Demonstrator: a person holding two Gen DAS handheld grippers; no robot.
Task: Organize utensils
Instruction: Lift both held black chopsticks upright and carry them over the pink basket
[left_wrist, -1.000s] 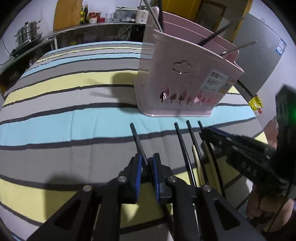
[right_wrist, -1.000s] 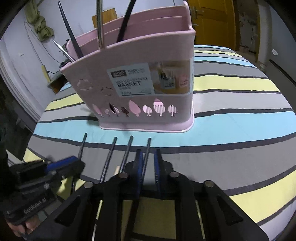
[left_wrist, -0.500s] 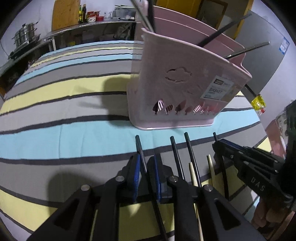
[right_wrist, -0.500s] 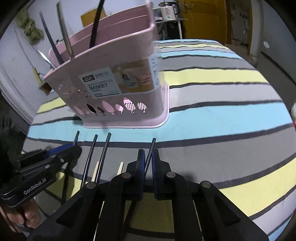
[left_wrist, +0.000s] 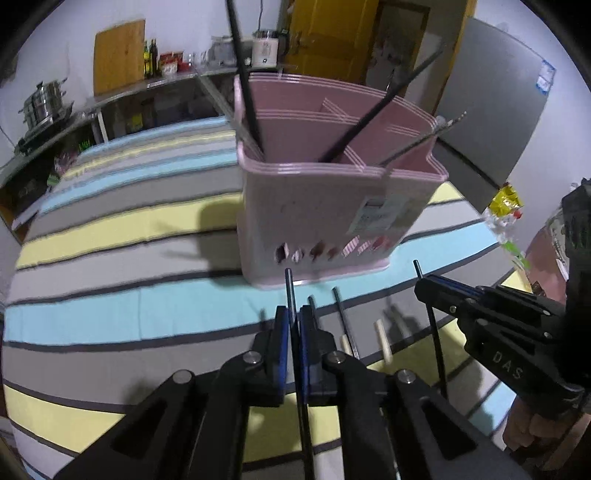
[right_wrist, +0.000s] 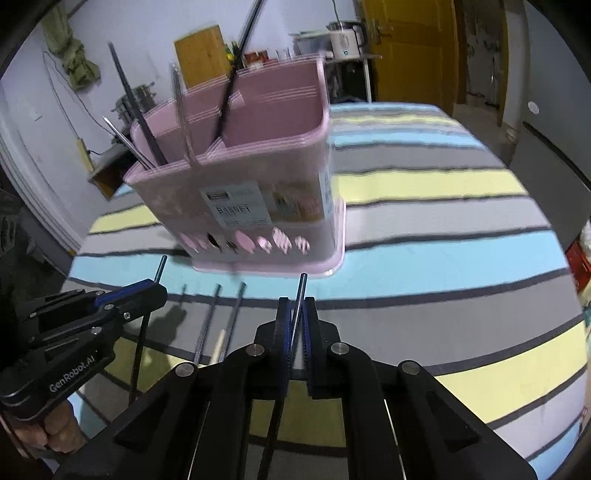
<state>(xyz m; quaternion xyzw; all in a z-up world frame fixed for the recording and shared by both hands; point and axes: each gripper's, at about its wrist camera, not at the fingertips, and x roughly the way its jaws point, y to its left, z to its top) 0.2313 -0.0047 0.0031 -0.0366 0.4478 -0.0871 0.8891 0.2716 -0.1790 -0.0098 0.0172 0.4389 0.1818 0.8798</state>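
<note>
A pink utensil basket (left_wrist: 332, 206) (right_wrist: 258, 184) stands on the striped tablecloth with several chopsticks and metal utensils upright in it. My left gripper (left_wrist: 293, 317) (right_wrist: 155, 291) is closing, its blue pads pressing a black chopstick (left_wrist: 289, 291) that is raised off the cloth. My right gripper (right_wrist: 295, 314) (left_wrist: 424, 286) is closing too, its pads clamped on another dark chopstick (right_wrist: 301, 291), also lifted. Both grippers hang in front of the basket, below its rim. Between them on the cloth lie two dark chopsticks (right_wrist: 207, 325) and pale wooden ones (left_wrist: 382, 339).
The round table's striped cloth (right_wrist: 443, 258) stretches to the right and behind the basket. A kitchen counter with pots (left_wrist: 44, 107) runs along the far wall. A grey fridge (left_wrist: 491, 122) and a yellow door (right_wrist: 410, 48) stand beyond the table. A hand (right_wrist: 44, 432) grips the left tool.
Both grippers have risen, each lifting its chopstick off the cloth. The basket's open top now shows from higher up. The jaws have tightened on the chopsticks.
</note>
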